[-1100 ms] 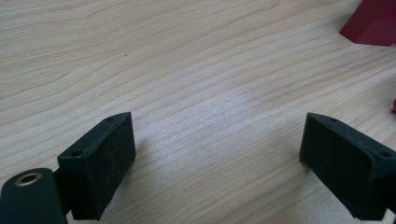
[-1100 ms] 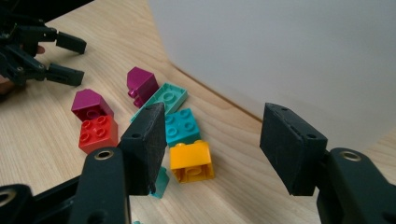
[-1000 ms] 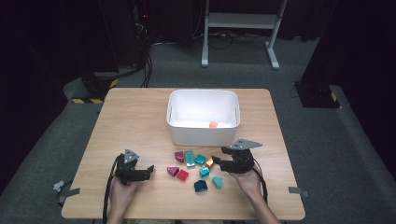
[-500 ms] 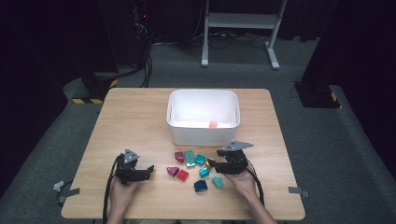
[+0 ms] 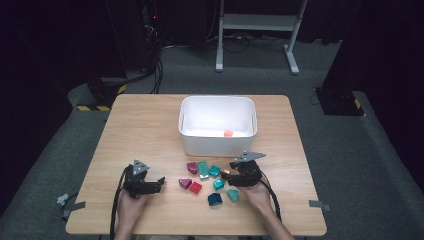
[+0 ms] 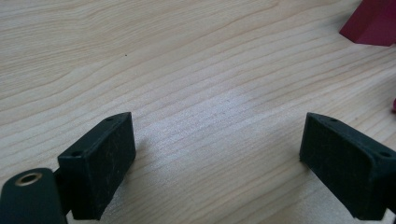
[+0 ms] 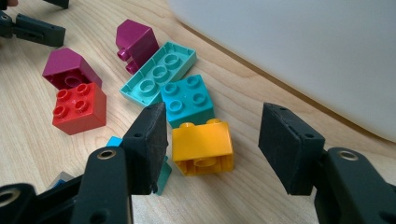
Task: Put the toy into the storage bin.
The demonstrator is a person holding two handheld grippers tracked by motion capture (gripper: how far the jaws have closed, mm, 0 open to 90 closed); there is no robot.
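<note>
Several toy bricks lie in front of a white bin [image 5: 217, 145]. My right gripper [image 7: 215, 144] is open, and a yellow brick [image 7: 202, 147] rests on the table between its jaws, close to the left pad [image 7: 152, 140]. In the high view the right gripper [image 5: 229, 175] sits at the right side of the pile, by the yellow brick [image 5: 225, 172]. My left gripper [image 6: 217, 163] is open over bare wood, with a dark red brick [image 6: 373, 23] ahead to its right. In the high view the left gripper [image 5: 159, 183] rests left of the pile.
Beyond the yellow brick are a teal square brick [image 7: 187, 105], a long teal plate [image 7: 159, 79], two magenta bricks [image 7: 137, 42] [image 7: 70, 70] and a red brick [image 7: 79, 107]. The bin wall [image 7: 303, 56] rises close on the right. A small orange piece [image 5: 228, 133] lies inside the bin.
My right gripper has moved left into the right side of the pile, bringing its open jaws around the yellow brick. The left gripper has stayed put.
</note>
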